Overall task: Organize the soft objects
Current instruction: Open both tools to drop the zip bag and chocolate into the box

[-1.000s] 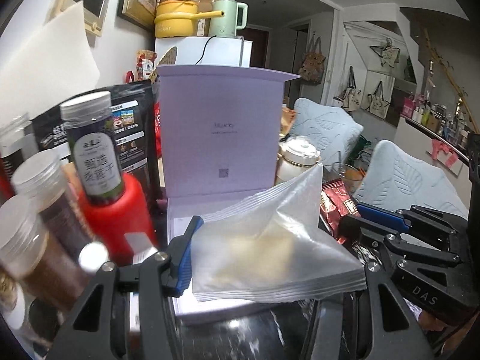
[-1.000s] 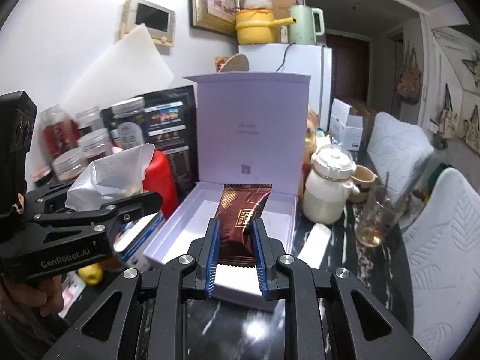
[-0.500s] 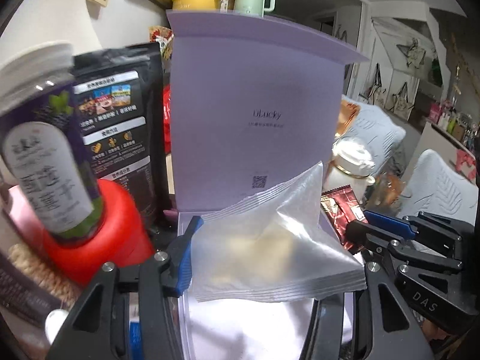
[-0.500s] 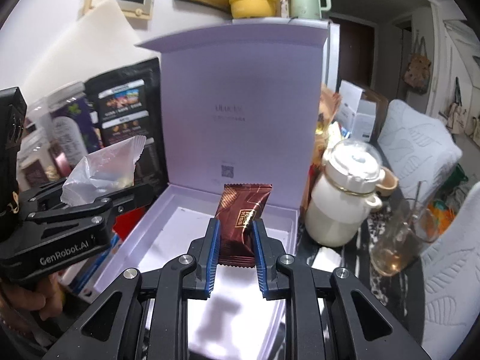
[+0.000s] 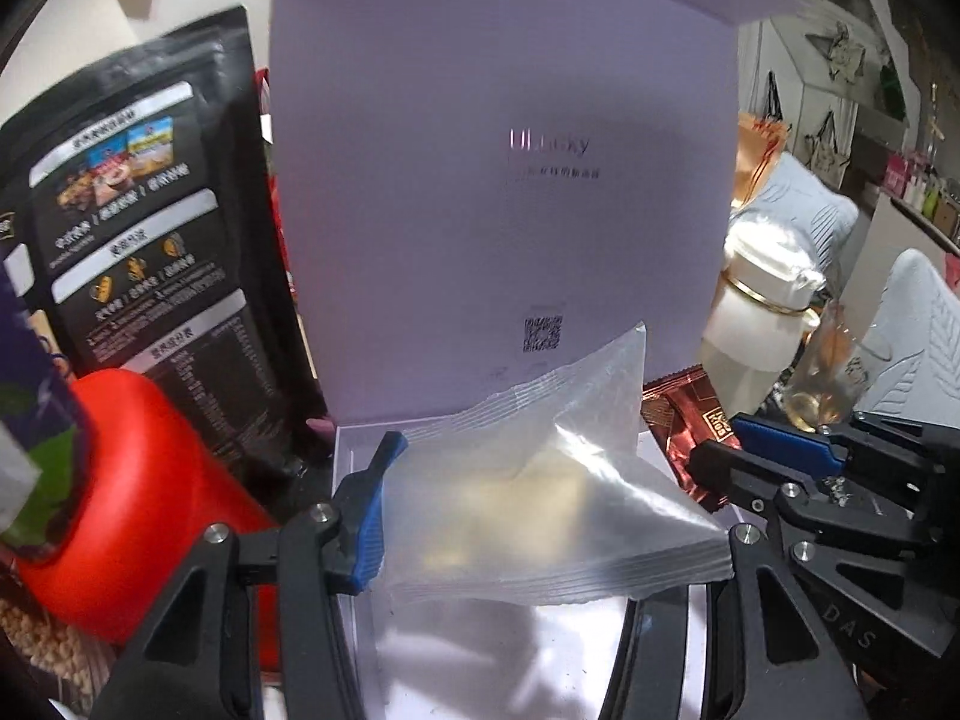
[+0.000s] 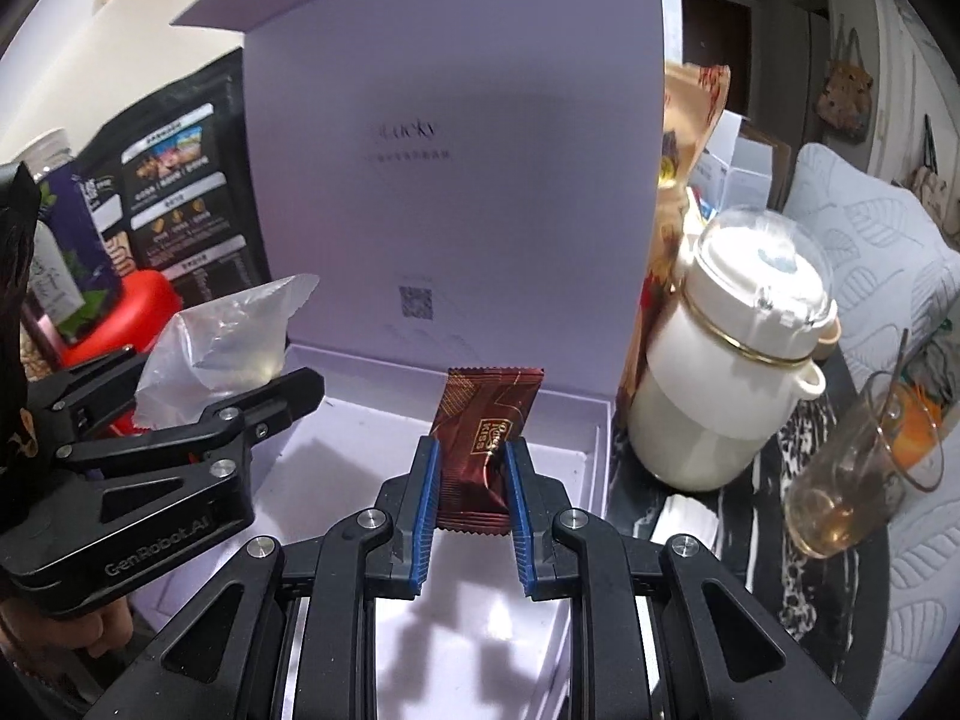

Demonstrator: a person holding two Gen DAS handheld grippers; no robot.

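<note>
My left gripper (image 5: 540, 516) is shut on a clear plastic packet (image 5: 540, 480) with a pale soft piece inside, held over the open lilac box (image 5: 498, 180). My right gripper (image 6: 471, 480) is shut on a brown snack wrapper (image 6: 480, 438), held upright above the box's tray (image 6: 576, 420). The left gripper with its packet shows in the right wrist view (image 6: 228, 348) at the tray's left side. The right gripper and wrapper show in the left wrist view (image 5: 690, 432) at the right.
The box lid stands upright behind the tray. A black pouch (image 5: 138, 240) and a red-lidded jar (image 5: 120, 480) stand to the left. A white lidded pot (image 6: 732, 360) and a glass of tea (image 6: 864, 468) stand to the right.
Both grippers have moved forward and down toward the open box, which now fills the views. Each still holds its item.
</note>
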